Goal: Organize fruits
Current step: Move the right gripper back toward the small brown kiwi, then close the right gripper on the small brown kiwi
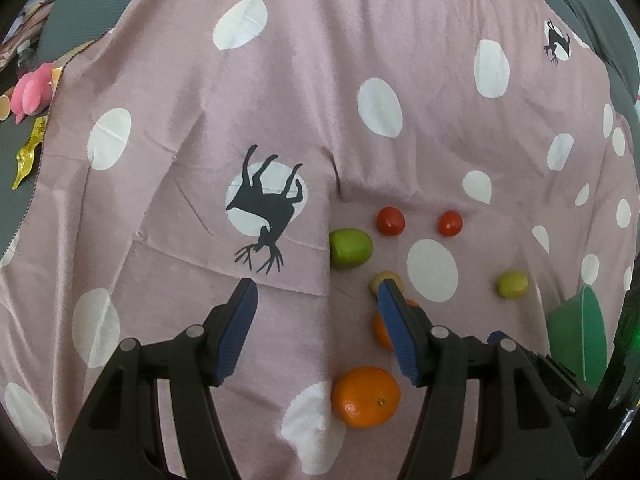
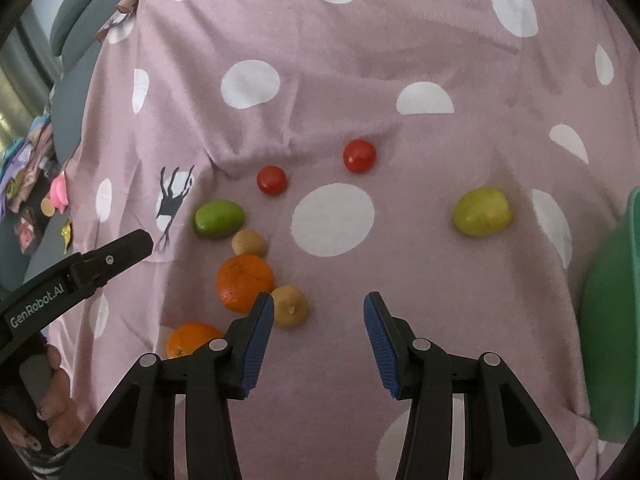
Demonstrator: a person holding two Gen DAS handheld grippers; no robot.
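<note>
Loose fruit lies on a pink polka-dot cloth. Two red tomatoes, a green lime, a yellow-green lime, two small tan fruits and two oranges show in the right wrist view. In the left wrist view an orange lies between the open fingers of my left gripper; a second orange is partly hidden by the right finger. My right gripper is open and empty, above bare cloth just right of the tan fruit.
A green bin stands at the right edge, also in the left wrist view. The left gripper's body reaches in from the left. A pink toy and wrappers lie on grey padding beyond the cloth's left edge.
</note>
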